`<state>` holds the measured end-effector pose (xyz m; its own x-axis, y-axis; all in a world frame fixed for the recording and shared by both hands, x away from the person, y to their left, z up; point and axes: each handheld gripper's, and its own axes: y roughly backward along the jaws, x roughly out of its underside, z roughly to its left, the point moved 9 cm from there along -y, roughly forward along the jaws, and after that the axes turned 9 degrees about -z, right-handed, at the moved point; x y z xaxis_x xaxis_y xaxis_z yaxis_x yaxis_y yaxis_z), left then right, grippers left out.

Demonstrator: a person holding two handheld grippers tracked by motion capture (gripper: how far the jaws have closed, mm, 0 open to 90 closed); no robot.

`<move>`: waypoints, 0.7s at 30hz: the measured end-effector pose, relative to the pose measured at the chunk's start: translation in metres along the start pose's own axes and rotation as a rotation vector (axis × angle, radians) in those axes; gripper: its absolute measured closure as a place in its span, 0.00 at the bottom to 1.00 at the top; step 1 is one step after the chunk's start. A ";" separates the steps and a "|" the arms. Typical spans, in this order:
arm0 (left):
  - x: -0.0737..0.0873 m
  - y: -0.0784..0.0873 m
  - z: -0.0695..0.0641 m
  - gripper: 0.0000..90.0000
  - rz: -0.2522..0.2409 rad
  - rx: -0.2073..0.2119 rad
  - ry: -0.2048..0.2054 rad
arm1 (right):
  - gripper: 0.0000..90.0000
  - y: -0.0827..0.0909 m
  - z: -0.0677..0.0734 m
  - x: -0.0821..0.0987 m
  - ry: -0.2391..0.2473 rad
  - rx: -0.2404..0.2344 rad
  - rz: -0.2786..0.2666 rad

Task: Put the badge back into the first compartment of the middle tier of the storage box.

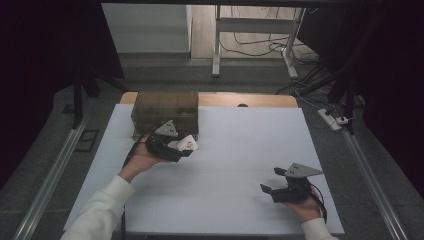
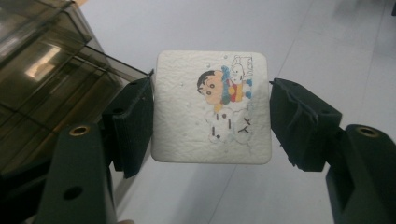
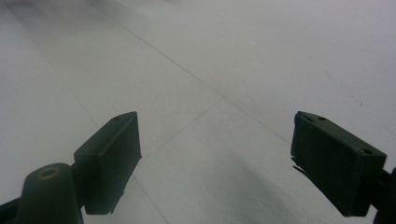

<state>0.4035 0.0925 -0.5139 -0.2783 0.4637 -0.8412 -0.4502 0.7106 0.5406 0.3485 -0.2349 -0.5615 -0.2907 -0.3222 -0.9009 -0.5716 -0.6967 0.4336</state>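
Left gripper (image 2: 211, 116) clamps the white coaster (image 2: 212, 107) by its side edges, smoked box (image 2: 51, 88) just to its left. Keep it level going in. Right gripper (image 3: 215, 163) wide, idle.

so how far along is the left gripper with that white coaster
Done: the left gripper is shut on the white coaster, lifted off the white table. In hand: it hangs beside the smoky plastic box. Left, probably: setting it down. The right gripper rests open.
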 end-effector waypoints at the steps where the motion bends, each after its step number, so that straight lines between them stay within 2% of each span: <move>1: 0.000 0.002 0.002 0.37 -0.003 -0.005 0.003 | 0.17 0.000 0.000 0.000 0.001 0.000 0.000; 10: -0.004 0.024 0.025 0.37 -0.034 -0.056 0.030 | 0.17 0.000 -0.001 0.000 -0.001 0.002 0.000; 11: -0.004 0.030 0.031 0.37 -0.040 -0.066 0.039 | 0.17 0.000 -0.001 0.000 -0.002 0.002 0.000; 21: 0.001 0.051 0.057 0.37 -0.050 -0.113 0.076 | 0.17 -0.001 -0.001 0.001 -0.005 0.003 0.004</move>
<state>0.4287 0.1597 -0.4868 -0.3151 0.3848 -0.8675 -0.5568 0.6653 0.4974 0.3492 -0.2351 -0.5630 -0.2966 -0.3218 -0.8992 -0.5730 -0.6933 0.4371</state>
